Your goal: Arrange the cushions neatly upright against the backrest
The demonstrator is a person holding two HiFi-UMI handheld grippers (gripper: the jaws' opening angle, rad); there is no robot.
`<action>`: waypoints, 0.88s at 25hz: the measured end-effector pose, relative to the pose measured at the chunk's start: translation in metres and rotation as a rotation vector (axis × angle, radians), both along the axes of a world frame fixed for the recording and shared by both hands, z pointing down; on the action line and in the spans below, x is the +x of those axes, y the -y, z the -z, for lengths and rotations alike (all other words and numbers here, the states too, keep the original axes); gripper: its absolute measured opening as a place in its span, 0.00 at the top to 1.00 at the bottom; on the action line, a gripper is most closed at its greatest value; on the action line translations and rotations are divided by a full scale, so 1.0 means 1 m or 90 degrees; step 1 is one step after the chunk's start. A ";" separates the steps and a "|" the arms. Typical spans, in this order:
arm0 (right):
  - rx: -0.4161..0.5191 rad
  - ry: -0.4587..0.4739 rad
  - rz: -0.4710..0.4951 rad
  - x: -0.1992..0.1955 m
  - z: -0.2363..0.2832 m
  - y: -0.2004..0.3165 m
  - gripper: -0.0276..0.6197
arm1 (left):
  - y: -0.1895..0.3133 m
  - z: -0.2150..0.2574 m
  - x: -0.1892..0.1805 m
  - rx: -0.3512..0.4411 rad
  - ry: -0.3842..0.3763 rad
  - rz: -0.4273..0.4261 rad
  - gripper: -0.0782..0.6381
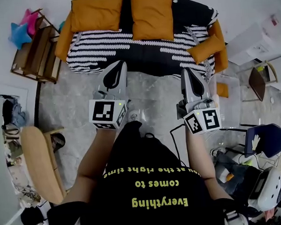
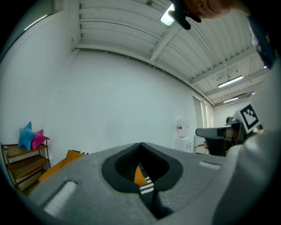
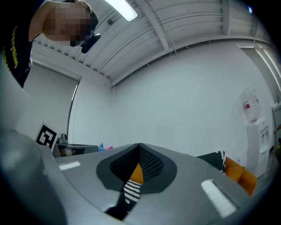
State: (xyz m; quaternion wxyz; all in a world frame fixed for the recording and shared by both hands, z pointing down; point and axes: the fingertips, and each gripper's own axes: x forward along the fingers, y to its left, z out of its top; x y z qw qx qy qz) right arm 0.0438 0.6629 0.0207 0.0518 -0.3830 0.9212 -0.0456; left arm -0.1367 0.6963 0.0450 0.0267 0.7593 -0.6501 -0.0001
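Observation:
A black-and-white striped sofa (image 1: 137,51) stands ahead in the head view. Two large orange cushions (image 1: 96,14) (image 1: 152,14) stand upright against its backrest. A smaller orange cushion (image 1: 205,48) lies tilted on the seat by the right armrest. Another orange piece (image 1: 222,89) lies on the floor beside the sofa's right end. My left gripper (image 1: 119,64) and right gripper (image 1: 186,71) hover side by side over the floor just before the seat's front edge. Both are shut with nothing held. In the gripper views, the left gripper (image 2: 140,145) and right gripper (image 3: 139,146) show closed jaws pointing at the sofa.
A wooden shelf (image 1: 36,51) with blue and pink star cushions (image 1: 19,31) stands left of the sofa. A wooden board (image 1: 39,162) leans at the left. On the right are a small wooden chair (image 1: 261,77), a blue chair (image 1: 266,138) and white boxes (image 1: 263,37).

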 end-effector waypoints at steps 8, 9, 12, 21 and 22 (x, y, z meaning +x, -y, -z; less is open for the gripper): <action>-0.005 -0.007 -0.025 -0.045 -0.001 0.062 0.94 | 0.069 -0.003 -0.037 -0.012 0.004 -0.052 0.89; -0.009 -0.010 -0.027 -0.047 -0.002 0.068 0.94 | 0.076 -0.004 -0.040 -0.013 0.002 -0.054 0.89; -0.022 -0.017 -0.030 -0.051 -0.010 0.087 0.94 | 0.093 -0.010 -0.047 -0.023 -0.012 -0.049 0.89; -0.033 -0.009 0.011 -0.058 -0.025 0.180 0.94 | 0.176 -0.024 -0.052 -0.030 -0.014 -0.014 0.89; -0.033 -0.010 0.020 -0.059 -0.025 0.194 0.94 | 0.188 -0.023 -0.051 -0.028 -0.011 -0.008 0.89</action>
